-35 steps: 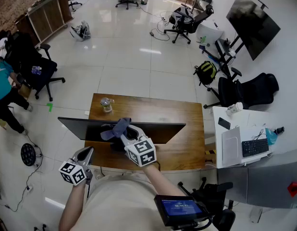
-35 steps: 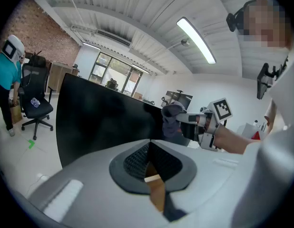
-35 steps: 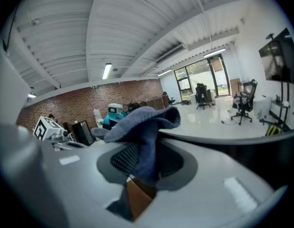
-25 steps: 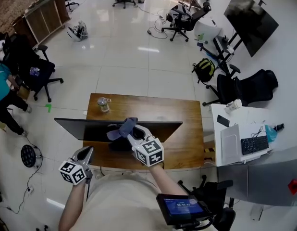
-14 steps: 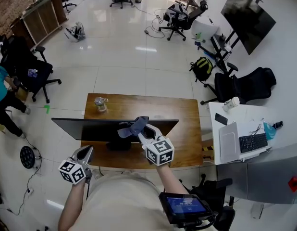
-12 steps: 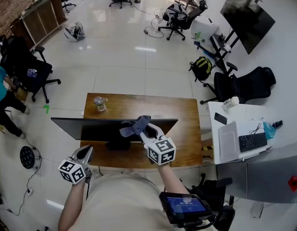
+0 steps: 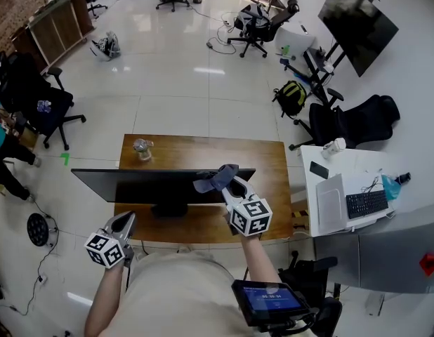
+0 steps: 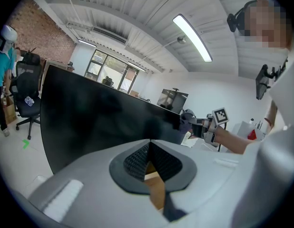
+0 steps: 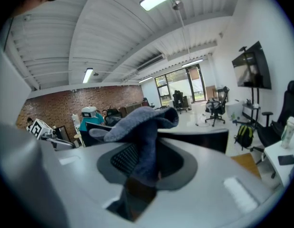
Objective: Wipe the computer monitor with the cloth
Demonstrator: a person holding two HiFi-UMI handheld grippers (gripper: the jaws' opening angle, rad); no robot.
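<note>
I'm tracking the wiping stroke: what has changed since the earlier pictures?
The right hand-held gripper, shut on the cloth, slid to the right along the monitor's top edge, from near the middle to near its right end. The left hand-held gripper stayed low beside the person, shut and empty; the monitor and the jar on the desk did not move.

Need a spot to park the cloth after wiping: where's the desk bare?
Behind the monitor, the wooden desk is bare from the glass jar to its right edge. Its right end past the monitor is also clear. The front strip is tight: monitor stand, right gripper with the cloth.
</note>
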